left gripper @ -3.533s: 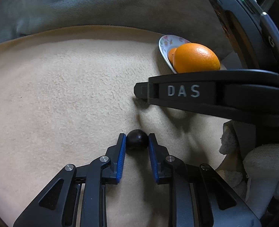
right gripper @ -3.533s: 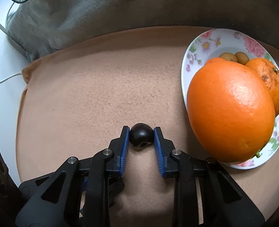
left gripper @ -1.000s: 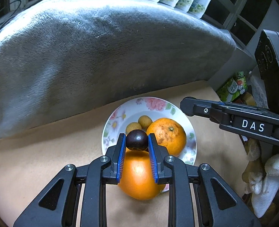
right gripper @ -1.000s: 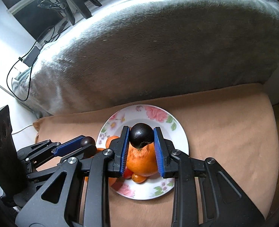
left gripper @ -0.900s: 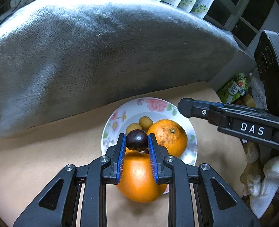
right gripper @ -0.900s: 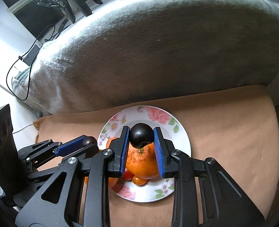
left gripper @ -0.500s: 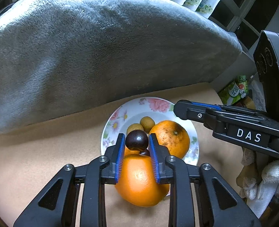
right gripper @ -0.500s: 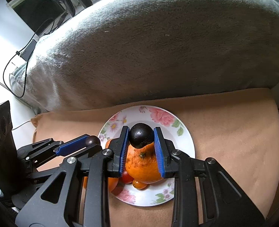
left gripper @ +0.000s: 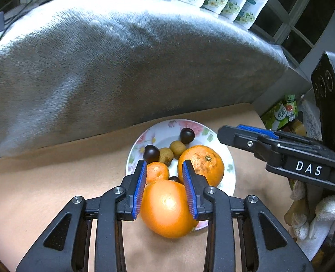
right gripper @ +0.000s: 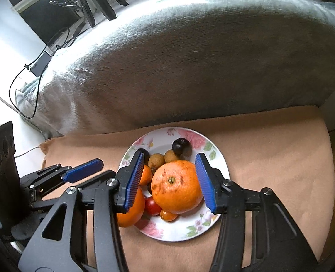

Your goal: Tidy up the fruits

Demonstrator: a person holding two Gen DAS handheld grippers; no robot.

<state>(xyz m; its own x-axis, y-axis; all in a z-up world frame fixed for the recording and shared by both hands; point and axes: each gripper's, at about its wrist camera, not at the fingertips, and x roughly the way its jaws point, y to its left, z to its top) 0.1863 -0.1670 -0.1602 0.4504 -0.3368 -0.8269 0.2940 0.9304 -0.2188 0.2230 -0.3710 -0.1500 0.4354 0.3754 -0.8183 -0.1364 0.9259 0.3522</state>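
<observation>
**Dark fruits released onto plate, both grippers opening**

Left wrist view:
- Hovering above the near rim of the flowered plate [left gripper: 232, 174], which is resting on the tan blanket [left gripper: 54, 181] near its far edge, against the grey cushion [left gripper: 122, 63].
- Left gripper [left gripper: 164, 166]: jaws opening, spread a little, pinching nothing; no fruit between the pads.
- Lying free on the plate beyond the fingertips: one dark round fruit [left gripper: 151, 153] at the left rim, a second dark fruit [left gripper: 187, 135] at the far rim, both well clear of the pads.
- Sitting below the jaws: the large orange [left gripper: 167, 206] overhanging the near rim.
- Showing at the right: right gripper [left gripper: 226, 132] reaching over the plate's right rim.

Right wrist view:
- Right gripper [right gripper: 169, 158]: jaws opening, spread wide, holding nothing.
- Lying beneath the gap: the blemished orange [right gripper: 176, 185]; the second dark fruit at the far rim, beyond the fingertips.
- Crowding the plate's middle: two small brown fruits [right gripper: 162, 158].

Handling, as a judgement:
- Dark fruits: appearing light, smooth, round, likely prone to rolling on glazed plate; gripping across the widest part, with gentle pressure.
- Oranges: looking heavier, firm-skinned; needing wide-spread jaws at the equator.
</observation>
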